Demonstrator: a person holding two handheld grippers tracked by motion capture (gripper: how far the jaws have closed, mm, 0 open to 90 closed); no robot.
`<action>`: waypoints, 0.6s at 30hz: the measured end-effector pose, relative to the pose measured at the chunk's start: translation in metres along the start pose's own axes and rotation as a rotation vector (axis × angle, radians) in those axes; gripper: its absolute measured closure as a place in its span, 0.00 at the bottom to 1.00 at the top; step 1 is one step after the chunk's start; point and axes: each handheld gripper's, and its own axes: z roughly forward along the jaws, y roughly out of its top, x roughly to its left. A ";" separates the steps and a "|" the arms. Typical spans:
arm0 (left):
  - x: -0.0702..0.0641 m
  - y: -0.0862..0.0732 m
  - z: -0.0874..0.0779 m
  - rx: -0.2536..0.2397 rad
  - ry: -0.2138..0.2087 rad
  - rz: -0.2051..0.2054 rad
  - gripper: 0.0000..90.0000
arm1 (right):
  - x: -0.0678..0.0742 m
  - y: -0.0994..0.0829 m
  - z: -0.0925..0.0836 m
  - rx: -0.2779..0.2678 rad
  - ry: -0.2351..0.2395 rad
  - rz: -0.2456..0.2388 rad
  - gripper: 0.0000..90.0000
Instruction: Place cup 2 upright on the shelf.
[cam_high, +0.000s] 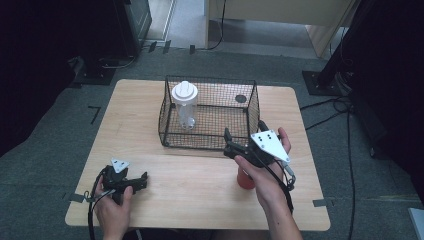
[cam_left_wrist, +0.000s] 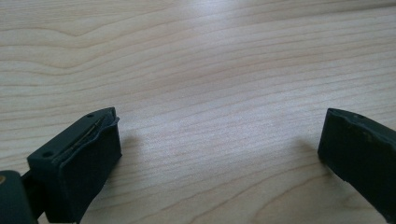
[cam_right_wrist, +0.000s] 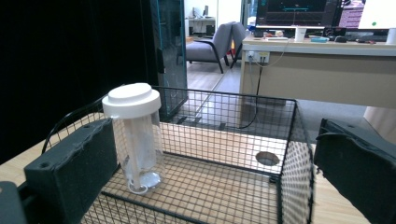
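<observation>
A black wire basket (cam_high: 252, 107) stands at the middle of the wooden table (cam_high: 145, 105). Inside it, at its left side, a clear bottle with a white lid (cam_high: 185, 105) stands upright. My right gripper (cam_high: 227, 144) hovers at the basket's near right corner, open and holding nothing. In the right gripper view its jaws (cam_right_wrist: 210, 158) frame the basket (cam_right_wrist: 289, 140) with the bottle (cam_right_wrist: 135, 135) ahead on the left. A red object (cam_high: 244, 180) sits on the table under my right hand, mostly hidden. My left gripper (cam_high: 141, 181) rests low at the table's front left, open, with bare wood between its jaws (cam_left_wrist: 219, 140).
A round hole (cam_high: 241, 98) in the tabletop shows through the basket's far right. Cables trail on the floor to the right of the table. A desk, a chair and dark stands lie beyond the far edge.
</observation>
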 end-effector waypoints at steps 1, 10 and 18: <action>0.000 0.000 0.000 0.001 0.000 0.001 0.00 | -0.002 -0.001 -0.002 0.002 -0.001 0.006 0.00; 0.000 0.000 0.000 -0.001 0.000 -0.002 0.00 | -0.016 -0.011 -0.024 0.013 -0.015 0.028 0.00; 0.000 0.000 0.000 0.000 -0.001 0.000 0.00 | -0.026 -0.033 -0.037 0.035 -0.031 0.022 0.00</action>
